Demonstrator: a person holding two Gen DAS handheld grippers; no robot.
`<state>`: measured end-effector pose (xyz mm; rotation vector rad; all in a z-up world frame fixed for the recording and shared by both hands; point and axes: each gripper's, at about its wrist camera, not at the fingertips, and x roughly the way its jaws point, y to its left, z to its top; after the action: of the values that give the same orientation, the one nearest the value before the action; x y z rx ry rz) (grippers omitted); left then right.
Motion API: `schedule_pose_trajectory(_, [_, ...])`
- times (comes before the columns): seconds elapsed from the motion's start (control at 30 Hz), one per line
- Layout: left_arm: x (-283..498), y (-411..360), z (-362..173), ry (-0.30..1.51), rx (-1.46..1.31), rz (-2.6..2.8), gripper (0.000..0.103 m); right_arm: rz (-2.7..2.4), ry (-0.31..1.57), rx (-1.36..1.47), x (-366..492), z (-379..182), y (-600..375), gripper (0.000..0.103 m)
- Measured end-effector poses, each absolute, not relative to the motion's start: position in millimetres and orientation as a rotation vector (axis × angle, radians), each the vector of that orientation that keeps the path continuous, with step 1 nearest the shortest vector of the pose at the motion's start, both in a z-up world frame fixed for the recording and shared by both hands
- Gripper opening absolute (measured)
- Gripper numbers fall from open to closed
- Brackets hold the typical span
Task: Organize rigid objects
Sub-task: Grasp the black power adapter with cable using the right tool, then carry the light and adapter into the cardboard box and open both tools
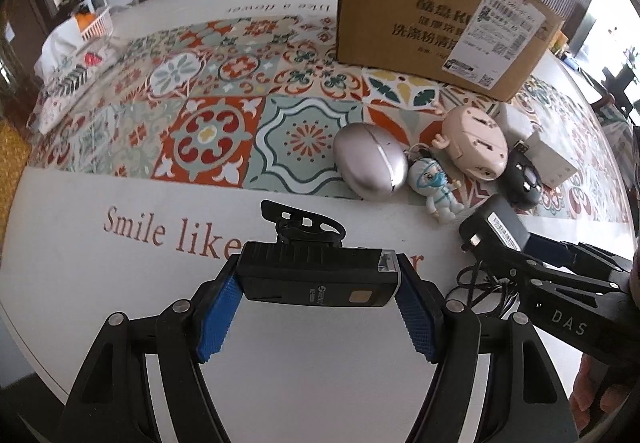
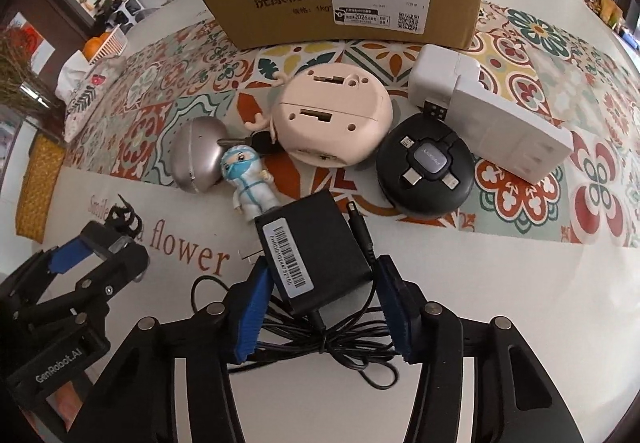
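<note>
The black bike light (image 1: 320, 275) is held crosswise in the left gripper (image 1: 316, 307), its jaws clamped on the hard, light casing. The power adapter (image 2: 316, 255) is flanked by the right gripper (image 2: 324, 307), whose pads (image 2: 250, 319) meet its stiff sides; the loose cord (image 2: 316, 343) may be expected to dangle.

Both tools are matte black linkages with round silver pivot pins at the joints. The left gripper (image 1: 318, 303) has ribbed blue pads (image 1: 218, 319) lining its fingers; the right gripper (image 2: 320, 307) has the same blue pads (image 2: 250, 317). White lettering marks the housings: "DAS" at the right edge of the left view, "GenRobot.AI" at the lower left of the right view.
</note>
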<state>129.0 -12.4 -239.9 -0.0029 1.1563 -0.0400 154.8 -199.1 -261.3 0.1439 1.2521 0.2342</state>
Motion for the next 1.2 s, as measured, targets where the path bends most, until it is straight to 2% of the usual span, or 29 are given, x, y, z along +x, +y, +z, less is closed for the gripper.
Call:
schedule_pose_trajectory(0.5, [121,-21,-192,1.053,0.024,-0.137,0.072,0.176,1.124,0.136,129,-201,-206,0.051])
schedule_pose_trajectory(1.2, [122,-33,-78,0.766,0.045,-0.210,0.072,0.146,0.814,0.125,117,-81,-215,0.051])
